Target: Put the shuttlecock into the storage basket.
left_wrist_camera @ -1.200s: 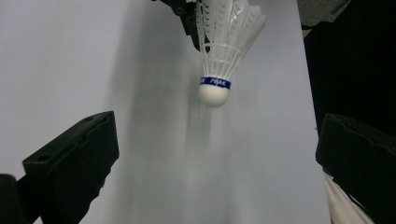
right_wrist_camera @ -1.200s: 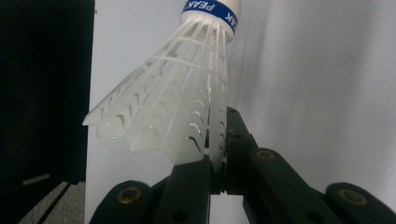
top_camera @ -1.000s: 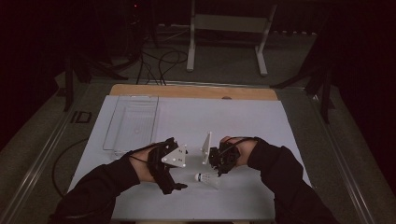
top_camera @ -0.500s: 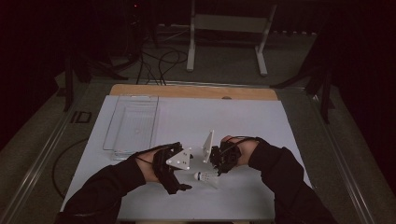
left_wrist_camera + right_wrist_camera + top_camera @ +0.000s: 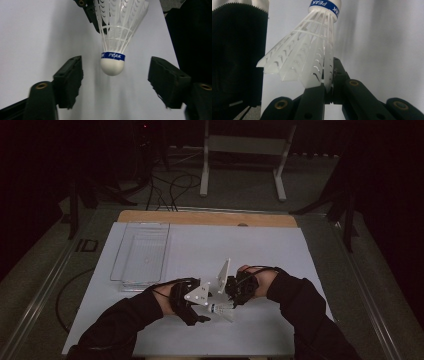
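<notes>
1. Shuttlecock (image 5: pixel 113 37) is what I have in hand: white feathers, a white cork head and a blue band that reads PEAK.
2. My right gripper (image 5: pixel 329 87) has its jaws clamped shut on the edge of the feather skirt, so the shuttlecock hangs in the air rather than lying on the table.
3. Its long axis runs from the right gripper toward my left gripper (image 5: pixel 115 82); the cork head points away from the right one and straight at the left one.
4. In the left gripper view the cork sits between the two black pads (image 5: pixel 72 75), clear of both, with a gap on each side.
5. Those left jaws stand about half open and have just been closing in around the cork; they do not press on it.
6. In the high view the shuttlecock (image 5: pixel 220 308) sits low over the white sheet (image 5: pixel 240 245), between my two hands, near the sheet's front edge.
7. A clear tray (image 5: pixel 142 255) lies on the sheet well apart from the shuttlecock, beyond it and to its left.
</notes>
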Available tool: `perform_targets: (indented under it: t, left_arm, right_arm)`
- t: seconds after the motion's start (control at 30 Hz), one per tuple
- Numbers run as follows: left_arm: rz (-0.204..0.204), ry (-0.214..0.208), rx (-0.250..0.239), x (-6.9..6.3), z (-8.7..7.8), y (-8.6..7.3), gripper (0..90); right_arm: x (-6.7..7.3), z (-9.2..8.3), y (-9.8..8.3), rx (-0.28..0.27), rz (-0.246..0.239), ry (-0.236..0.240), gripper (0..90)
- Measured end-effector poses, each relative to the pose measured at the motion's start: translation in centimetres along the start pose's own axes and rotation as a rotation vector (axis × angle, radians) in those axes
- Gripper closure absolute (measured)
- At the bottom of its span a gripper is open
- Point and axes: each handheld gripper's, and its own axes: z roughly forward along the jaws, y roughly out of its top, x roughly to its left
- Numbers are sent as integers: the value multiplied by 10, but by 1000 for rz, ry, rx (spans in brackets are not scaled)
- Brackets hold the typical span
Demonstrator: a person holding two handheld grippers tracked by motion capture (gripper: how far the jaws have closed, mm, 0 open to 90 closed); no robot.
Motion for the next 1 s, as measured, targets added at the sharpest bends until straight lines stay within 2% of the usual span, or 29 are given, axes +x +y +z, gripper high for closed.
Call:
perform_targets:
  t: [0.13, 0.2, 0.33, 0.5, 0.53, 0.6, 0.67, 0.77, 0.8, 0.87, 0.97, 1.0]
  left_arm:
    - [-4, 1, 5, 1, 3, 1, 347]
    - [-3, -1, 5, 1, 4, 1, 402]
    - [5, -8, 4, 2, 6, 2, 449]
    - [17, -2, 6, 2, 8, 3, 470]
    - [17, -6, 5, 2, 8, 4, 505]
    - [23, -7, 7, 2, 9, 4, 520]
    - [24, -4, 10, 3, 10, 4, 523]
    - [21, -8, 12, 2, 12, 5, 536]
    - [22, -19, 10, 2, 13, 5, 567]
    - [32, -18, 14, 3, 13, 5, 573]
    - [40, -20, 19, 4, 13, 5, 639]
    - [38, -24, 20, 4, 12, 5, 642]
  right_arm:
    - [0, -1, 0, -3, 1, 1, 900]
    - [0, -1, 1, -10, -2, 0, 900]
    - [0, -1, 2, -3, 8, -4, 900]
    - [0, -2, 2, -11, 1, -3, 900]
    - [0, -3, 2, -11, 0, -4, 900]
    - [0, -3, 2, -14, -3, -4, 900]
    - [1, -3, 2, -12, 6, -5, 900]
    - [0, -3, 3, -17, -6, -4, 900]
    - [0, -3, 3, -14, -2, -4, 900]
    - [0, -3, 3, -14, -2, -7, 900]
    - [0, -3, 4, -12, -2, -6, 900]
    - [0, -2, 4, -13, 10, -5, 900]
